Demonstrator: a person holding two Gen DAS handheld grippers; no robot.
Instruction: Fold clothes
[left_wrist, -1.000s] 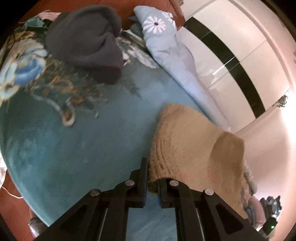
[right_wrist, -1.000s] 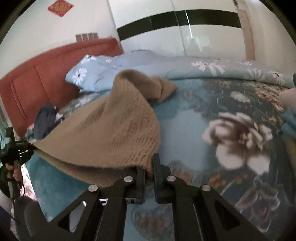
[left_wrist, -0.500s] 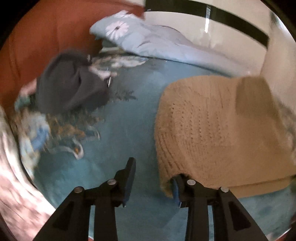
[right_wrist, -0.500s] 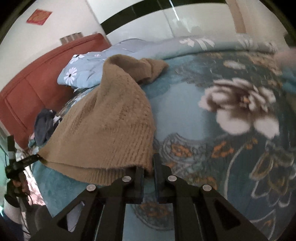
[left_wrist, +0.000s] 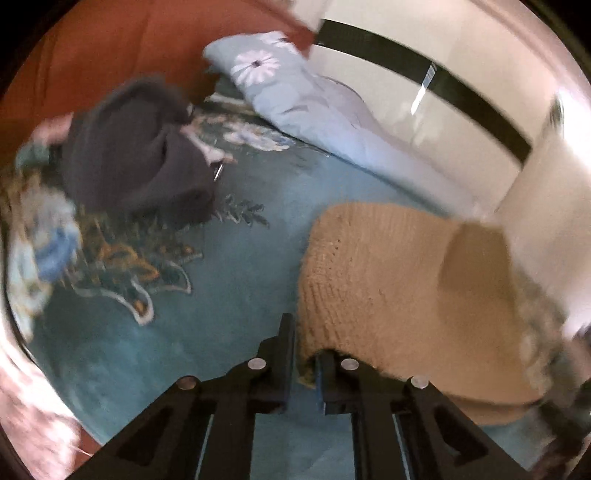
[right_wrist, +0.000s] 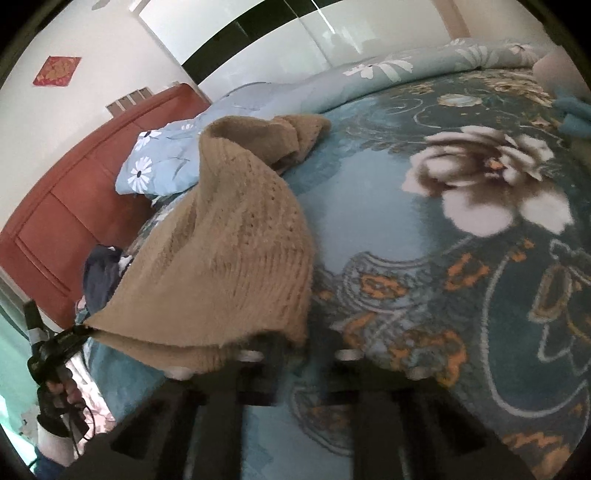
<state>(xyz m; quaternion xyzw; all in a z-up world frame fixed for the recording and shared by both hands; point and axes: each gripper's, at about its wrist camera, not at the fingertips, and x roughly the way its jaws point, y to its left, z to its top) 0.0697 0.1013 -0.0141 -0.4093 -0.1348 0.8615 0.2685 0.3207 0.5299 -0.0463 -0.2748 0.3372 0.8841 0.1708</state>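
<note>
A tan knitted sweater hangs stretched above the teal flowered bedspread. My left gripper has its jaws closing, with the pads pinching the sweater's ribbed edge. In the right wrist view the sweater rises as a tent from the near hem to a bunched far end. My right gripper is blurred and its jaws are closing on the near hem. The left gripper shows at the far left in a person's hand, holding the sweater's other corner.
A dark grey garment lies crumpled near the red-brown headboard. A pale blue daisy-print duvet runs along the bed's far side by white cupboard doors. A light blue soft item sits at the far right.
The left gripper's jaws stood apart half a second ago with the sweater's edge at one finger. Now they have closed on that edge. Both views have rolled. The right gripper kept hold of the hem.
</note>
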